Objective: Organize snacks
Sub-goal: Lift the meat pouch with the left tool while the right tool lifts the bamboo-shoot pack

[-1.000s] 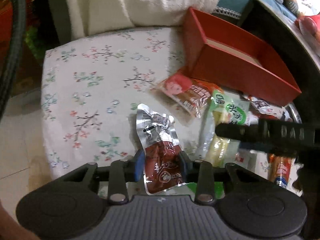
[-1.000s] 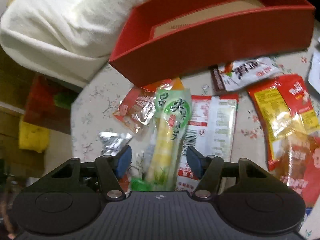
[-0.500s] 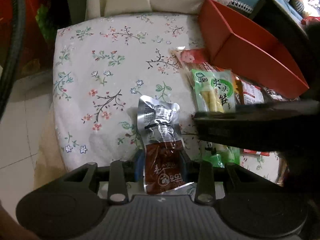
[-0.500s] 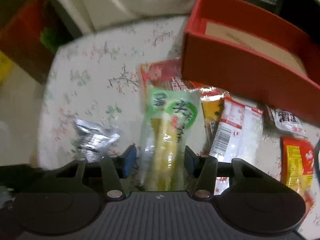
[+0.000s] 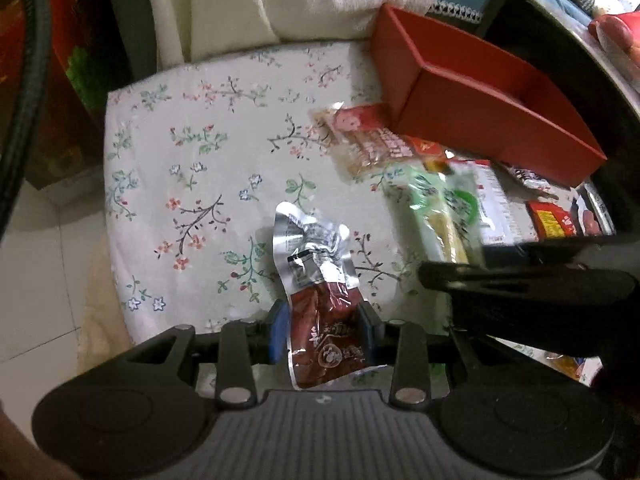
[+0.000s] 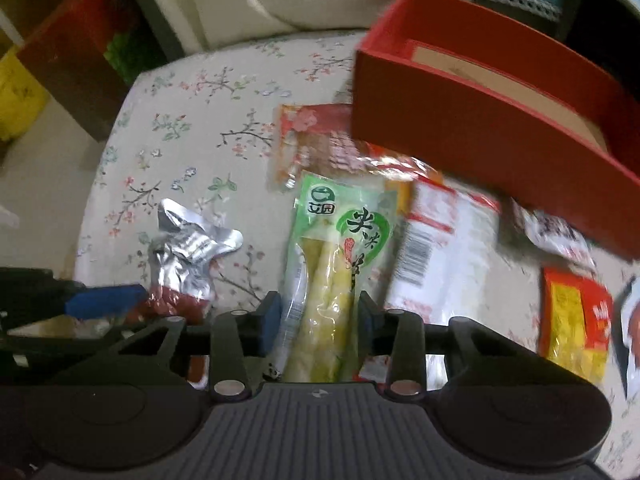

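Both point steeply down: left gripper clamps silver-red pouch; right gripper, blurred, apparently pinches green packet.

A tabletop covered in a white cloth printed with small flowers and twigs carries everything. Ahead and to the right of both sets of jaws, a red box stands on it, open at the top. A red-and-clear sausage packet lies just in front of the box's near corner, ahead of the right jaws. Right of those jaws lie a white packet with a barcode, a small dark-lettered sachet at the foot of the box, and a yellow-and-red packet further right. The cloth left of the left jaws is bare.
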### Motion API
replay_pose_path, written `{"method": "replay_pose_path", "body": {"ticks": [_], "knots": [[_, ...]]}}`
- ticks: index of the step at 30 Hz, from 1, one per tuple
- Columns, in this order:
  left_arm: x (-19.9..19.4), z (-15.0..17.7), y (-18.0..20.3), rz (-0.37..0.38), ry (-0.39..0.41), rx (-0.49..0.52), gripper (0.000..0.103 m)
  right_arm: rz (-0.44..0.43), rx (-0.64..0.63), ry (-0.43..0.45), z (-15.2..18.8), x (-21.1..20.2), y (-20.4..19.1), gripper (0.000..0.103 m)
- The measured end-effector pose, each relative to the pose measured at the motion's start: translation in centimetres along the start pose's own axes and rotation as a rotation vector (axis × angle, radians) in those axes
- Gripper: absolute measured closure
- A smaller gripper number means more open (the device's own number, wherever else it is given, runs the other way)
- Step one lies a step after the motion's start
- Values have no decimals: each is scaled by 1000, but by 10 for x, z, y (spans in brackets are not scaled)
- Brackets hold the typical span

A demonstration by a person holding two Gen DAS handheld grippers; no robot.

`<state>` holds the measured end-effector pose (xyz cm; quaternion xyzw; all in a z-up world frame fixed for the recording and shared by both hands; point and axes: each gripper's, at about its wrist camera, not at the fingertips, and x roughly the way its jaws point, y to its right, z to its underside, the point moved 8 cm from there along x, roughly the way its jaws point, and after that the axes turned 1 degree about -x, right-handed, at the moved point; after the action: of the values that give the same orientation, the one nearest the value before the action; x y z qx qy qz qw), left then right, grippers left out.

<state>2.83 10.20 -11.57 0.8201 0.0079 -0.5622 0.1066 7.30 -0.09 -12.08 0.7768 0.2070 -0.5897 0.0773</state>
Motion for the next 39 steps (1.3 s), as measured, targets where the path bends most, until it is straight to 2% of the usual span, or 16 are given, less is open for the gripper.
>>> {"method": "replay_pose_path", "body": {"ticks": [4, 7, 10, 12, 16, 24, 25, 26, 27, 29, 31, 32, 34, 35, 36, 39], "knots": [[-22, -6, 13, 44, 67, -10, 76, -89, 108, 86, 12, -27, 22, 56], [-30, -10, 27, 59, 86, 0, 84, -121, 159, 166, 14, -56, 41, 56], [-28, -11, 37, 10, 92, 29, 84, -147, 199, 207, 16, -72, 59, 56], [-21, -8, 41, -18, 70, 34, 84, -156, 219, 234, 18, -78, 72, 56], [16, 7, 38, -98, -50, 16, 82, -178, 254, 247, 25, -81, 91, 55], [25, -6, 45, -101, -49, -19, 79, -175, 276, 268, 27, -92, 108, 55], [26, -6, 43, -98, -55, -34, 77, -175, 279, 267, 27, -91, 109, 55], [27, -8, 40, -102, -59, -55, 68, -178, 286, 266, 28, -91, 110, 55], [29, -10, 38, -110, -53, -74, 51, -184, 294, 264, 27, -91, 111, 55], [34, -14, 36, -141, -34, -107, 26, -193, 298, 259, 25, -90, 112, 55], [47, -16, 42, -180, -50, -75, 25, -187, 305, 264, 23, -89, 115, 55], [54, -14, 46, -196, -63, -60, 19, -187, 311, 264, 22, -89, 116, 55], [53, -12, 54, -203, -21, -24, 26, -197, 317, 259, 21, -87, 116, 55], [49, -10, 57, -198, -10, -11, 39, -198, 315, 256, 20, -86, 116, 55], [45, -7, 59, -192, -5, -4, 61, -198, 313, 256, 20, -86, 116, 55], [36, 0, 59, -162, -32, -28, 64, -202, 322, 261, 19, -88, 120, 55]]}}
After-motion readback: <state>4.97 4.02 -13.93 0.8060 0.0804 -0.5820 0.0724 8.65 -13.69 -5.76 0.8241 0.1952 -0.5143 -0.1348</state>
